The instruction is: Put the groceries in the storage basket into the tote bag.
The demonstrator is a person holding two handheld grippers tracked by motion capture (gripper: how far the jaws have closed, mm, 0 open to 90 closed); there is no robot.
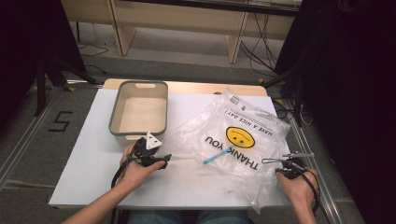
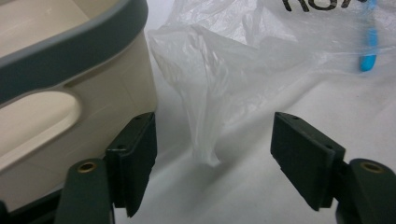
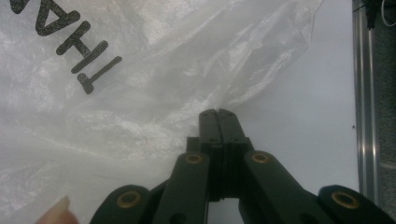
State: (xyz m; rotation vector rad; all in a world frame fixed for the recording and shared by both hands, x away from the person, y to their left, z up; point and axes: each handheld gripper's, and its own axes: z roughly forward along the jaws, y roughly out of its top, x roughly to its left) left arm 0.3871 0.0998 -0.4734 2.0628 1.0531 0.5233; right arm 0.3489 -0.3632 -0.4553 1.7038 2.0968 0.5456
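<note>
Plastic bag [image 1: 233, 135]: clear, thin, crumpled, printed with a yellow smiley face and the words "THANK YOU" and "HAVE A NICE DAY"; lies spread over the right half of the white tabletop [image 1: 84, 158], its near right corner reaching the tabletop's front edge.

Blue item [image 1: 215, 156]: small, slim, seen through the bag's film near the middle of the tabletop; what it is cannot be told.

Bin [image 1: 139, 112]: beige with a grey rim and cut-out handles, standing upright at the back left of the tabletop, just left of the bag.

Left tool [image 1: 161, 161]: held low in front of the bin, jaws standing wide apart; a loose fold of the bag's left edge lies between them, touched by neither pad.

Right tool [image 3: 219, 114]: at the bag's right edge, jaws pressed together on a pinch of the film at their tips.
</note>
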